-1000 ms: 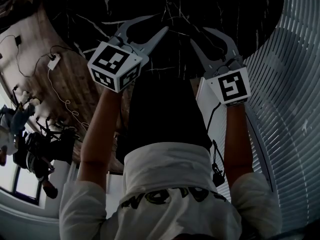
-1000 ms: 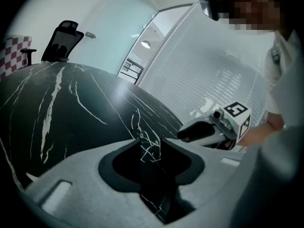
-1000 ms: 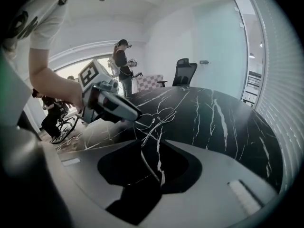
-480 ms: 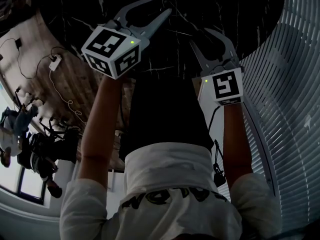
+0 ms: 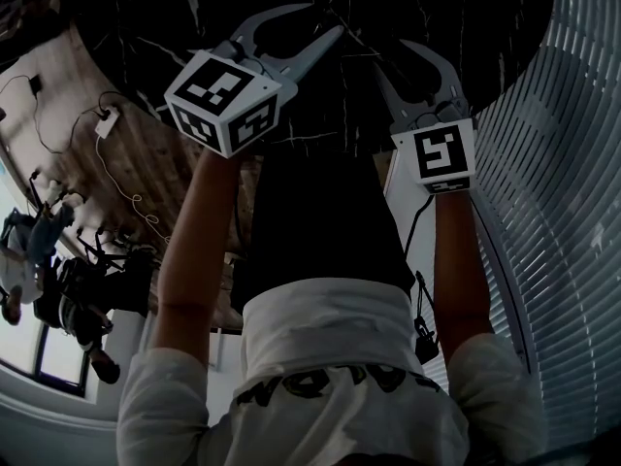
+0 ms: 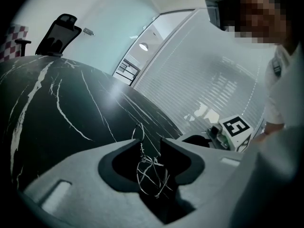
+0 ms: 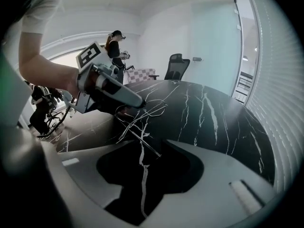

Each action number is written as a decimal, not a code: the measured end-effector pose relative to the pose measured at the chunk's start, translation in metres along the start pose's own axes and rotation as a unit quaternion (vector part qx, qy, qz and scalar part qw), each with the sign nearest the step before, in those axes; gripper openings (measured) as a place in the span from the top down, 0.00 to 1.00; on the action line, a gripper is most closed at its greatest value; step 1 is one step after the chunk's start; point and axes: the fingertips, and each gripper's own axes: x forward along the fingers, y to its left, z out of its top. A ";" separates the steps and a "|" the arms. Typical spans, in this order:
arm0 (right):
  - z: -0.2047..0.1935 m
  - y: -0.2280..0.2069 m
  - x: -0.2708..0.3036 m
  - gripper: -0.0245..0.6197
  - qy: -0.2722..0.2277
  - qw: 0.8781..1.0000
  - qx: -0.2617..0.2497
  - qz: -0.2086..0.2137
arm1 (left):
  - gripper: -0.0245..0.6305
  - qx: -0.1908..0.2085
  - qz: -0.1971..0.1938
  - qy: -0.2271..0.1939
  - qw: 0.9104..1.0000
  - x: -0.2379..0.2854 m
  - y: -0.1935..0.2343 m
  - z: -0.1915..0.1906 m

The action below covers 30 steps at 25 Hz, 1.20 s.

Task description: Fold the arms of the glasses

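Pinches glasses in left gripper by near edge of desk; has just been opening right gripper wide, arm tip loose between; next calls for swinging that arm inward

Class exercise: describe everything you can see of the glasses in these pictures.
The glasses are a thin, pale wire frame, metal by the look, with rounded rims. Whether they hold lenses is too faint to tell. They sit between the jaws of the left tongs, which appear to pinch the frame, over the black marbled table. In the right gripper view one arm sticks out straight, not yet folded.
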 end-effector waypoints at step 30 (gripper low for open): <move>0.029 -0.008 0.022 0.73 -0.015 1.000 -0.009 -0.009 | 0.77 -0.023 -0.039 0.007 0.999 0.006 -0.035 -0.019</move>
